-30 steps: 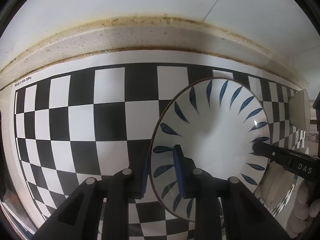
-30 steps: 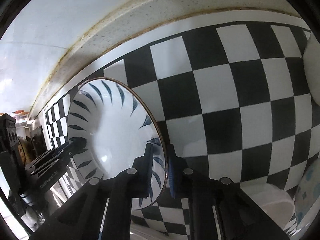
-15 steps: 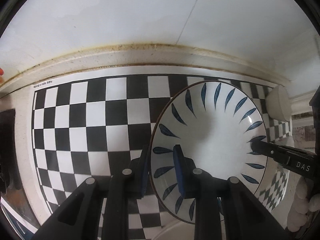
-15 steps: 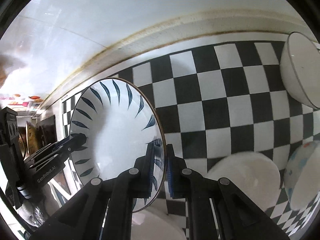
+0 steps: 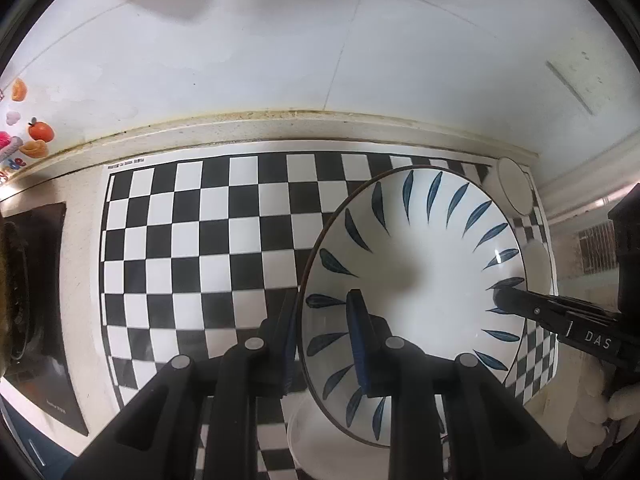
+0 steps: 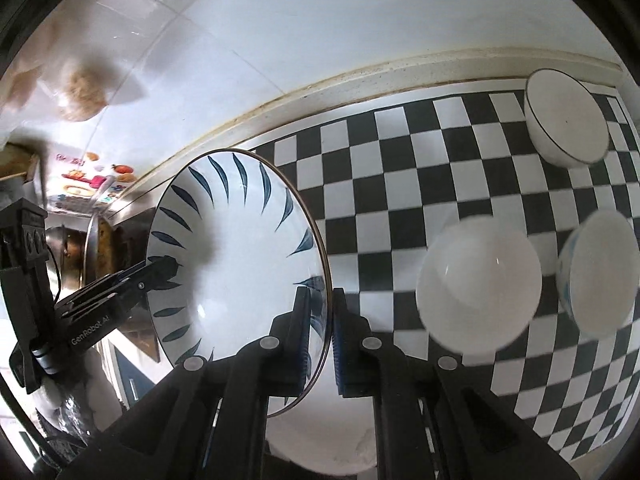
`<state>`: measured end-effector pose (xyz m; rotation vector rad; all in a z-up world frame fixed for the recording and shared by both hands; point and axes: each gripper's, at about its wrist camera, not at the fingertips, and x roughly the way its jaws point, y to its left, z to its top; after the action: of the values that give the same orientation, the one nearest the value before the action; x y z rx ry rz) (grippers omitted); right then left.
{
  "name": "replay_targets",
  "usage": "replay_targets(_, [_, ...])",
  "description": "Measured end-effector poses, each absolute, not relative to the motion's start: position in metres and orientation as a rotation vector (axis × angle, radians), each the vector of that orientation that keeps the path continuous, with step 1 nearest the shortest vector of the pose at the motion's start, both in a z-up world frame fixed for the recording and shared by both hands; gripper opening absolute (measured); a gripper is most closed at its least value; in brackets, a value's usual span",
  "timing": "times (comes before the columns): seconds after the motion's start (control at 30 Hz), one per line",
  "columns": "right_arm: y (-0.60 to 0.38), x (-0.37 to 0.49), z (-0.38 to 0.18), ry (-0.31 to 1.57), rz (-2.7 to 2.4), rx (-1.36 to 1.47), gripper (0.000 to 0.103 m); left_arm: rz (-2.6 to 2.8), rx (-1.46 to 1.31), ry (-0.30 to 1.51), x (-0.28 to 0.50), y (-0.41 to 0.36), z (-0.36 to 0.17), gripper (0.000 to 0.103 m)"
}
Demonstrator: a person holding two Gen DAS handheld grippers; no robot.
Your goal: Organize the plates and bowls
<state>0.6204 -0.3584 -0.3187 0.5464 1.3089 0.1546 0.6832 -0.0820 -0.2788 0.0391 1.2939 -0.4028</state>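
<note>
Plate (image 5: 420, 264): held in the air above the checkered mat (image 5: 208, 248), gripped on two opposite rim edges; round, shallow, glossy white with dark blue leaf strokes radiating around the inside and a thin dark rim line.
Left gripper (image 5: 324, 340): fingers pinch the plate's near rim, one blue pad (image 5: 358, 344) on the inner face, the other behind the rim.
Right gripper (image 6: 322, 336): fingers nearly pressed together on the plate's edge, one blue pad on each side; seen from the left wrist as a black bar (image 5: 560, 316) lettered "DAS" reaching in over the far rim.
White dish below (image 6: 320, 432): directly under the held plate, smooth, plain, partly hidden by plate and fingers; gap or contact cannot be told.
Plain white bowl (image 6: 478, 286): on the mat to the right of the plate, round, glossy, blurred.
Blue-marked bowl (image 6: 598, 274): just beside the plain bowl, pale with faint blue marks outside.
Rimmed bowl (image 6: 566, 120): at the mat's far corner near the wall, white with a thin dark rim line, well apart from the other two.
Mat: flat black-and-white squares, printed sheet, covering most of the surface (image 5: 80, 248).
Surface: pale speckled stone with a stained raised back edge.
Wall (image 5: 280, 48): white glossy tiles.
Stickers (image 5: 36, 136): fruit shapes, far left on the wall.
Dark panel (image 5: 36, 304): flat, black, left of the mat.
</note>
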Motion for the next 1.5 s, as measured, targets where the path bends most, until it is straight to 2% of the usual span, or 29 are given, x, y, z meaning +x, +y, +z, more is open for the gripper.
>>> replay_targets(0.37, [-0.345, 0.546, -0.329, 1.311, 0.169, 0.576, 0.011, -0.437, 0.061, 1.322, 0.624, -0.072, -0.288, 0.021])
replay_targets(0.7, [-0.338, 0.498, -0.392, 1.416, 0.147, 0.591, 0.011, -0.434, 0.106, 1.452, 0.587, -0.075, -0.345, 0.021])
replay_targets(1.13, [-0.329, 0.483, -0.445, 1.508, 0.127, 0.529, 0.011, -0.407, 0.202, 1.57, 0.567, -0.09, -0.397, 0.021])
replay_targets(1.5, [-0.305, 0.499, -0.451, 1.556, 0.109, 0.434, 0.011, -0.342, 0.308, 1.603, 0.558, -0.113, -0.411, 0.021])
